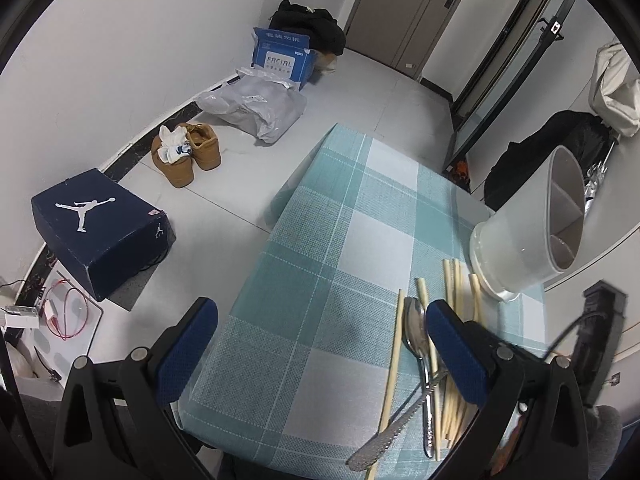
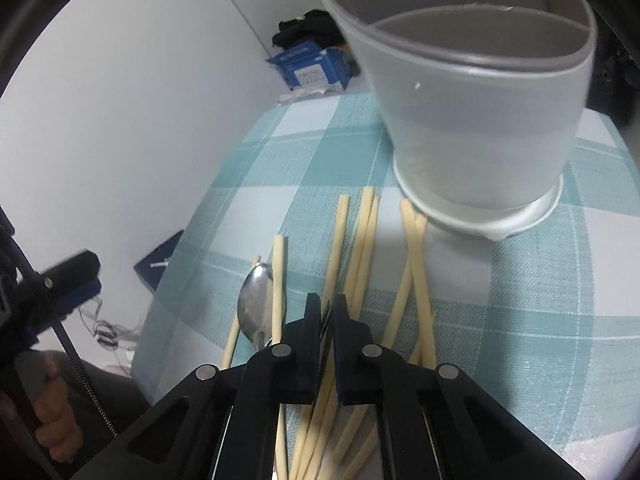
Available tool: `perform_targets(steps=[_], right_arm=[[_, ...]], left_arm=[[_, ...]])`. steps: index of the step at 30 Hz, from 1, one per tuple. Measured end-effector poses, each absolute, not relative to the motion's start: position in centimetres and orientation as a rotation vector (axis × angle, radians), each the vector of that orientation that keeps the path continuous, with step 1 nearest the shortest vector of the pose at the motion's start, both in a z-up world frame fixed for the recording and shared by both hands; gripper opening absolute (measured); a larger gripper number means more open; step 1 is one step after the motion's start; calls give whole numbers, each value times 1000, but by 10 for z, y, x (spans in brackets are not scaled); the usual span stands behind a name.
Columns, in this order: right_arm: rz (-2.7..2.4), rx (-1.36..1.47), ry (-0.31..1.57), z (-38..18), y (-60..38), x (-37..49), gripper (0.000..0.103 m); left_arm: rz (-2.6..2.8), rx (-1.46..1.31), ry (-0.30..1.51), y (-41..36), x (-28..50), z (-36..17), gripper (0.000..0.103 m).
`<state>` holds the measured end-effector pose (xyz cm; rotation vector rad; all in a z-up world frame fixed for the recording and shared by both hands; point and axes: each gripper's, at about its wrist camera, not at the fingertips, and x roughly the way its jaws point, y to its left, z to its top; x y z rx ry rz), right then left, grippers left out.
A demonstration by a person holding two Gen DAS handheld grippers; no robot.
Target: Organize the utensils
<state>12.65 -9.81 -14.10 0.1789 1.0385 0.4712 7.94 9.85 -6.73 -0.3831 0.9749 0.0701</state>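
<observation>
Right gripper (image 2: 326,312) clamped on dark fork tines (image 2: 326,314) above chopsticks (image 2: 362,240), spoon (image 2: 254,304) just left, white holder (image 2: 472,128) far on checked counter (image 2: 520,300), left gripper (image 1: 320,344) wide open, empty.

Shiny polished metal is seen in the spoon (image 2: 254,300), pale matt wood in the chopsticks (image 2: 362,248), frosted plastic in the holder (image 2: 472,128), woven cloth over the surface (image 1: 320,248).

The blue carton (image 1: 283,57) on the floor by the wall reads "FACIAL" beneath unreadable Chinese characters, and the navy shoebox (image 1: 98,232) bears a white Jumpman logo on its lid.
</observation>
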Motion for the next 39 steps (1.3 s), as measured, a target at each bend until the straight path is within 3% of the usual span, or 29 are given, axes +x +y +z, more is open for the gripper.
perform_targets(steps=[24,31,39], right_arm=[[446,260,732,-52,-181,87,1],[401,249,690,-45,-202,78,1],[394,258,655,-38,-214,67,1]], left_arm=[[1,-191,1130,48,88,-95,101],[-31,-154,1199,31,92,-107,83],[13,5,1247,14,89,-113,83]])
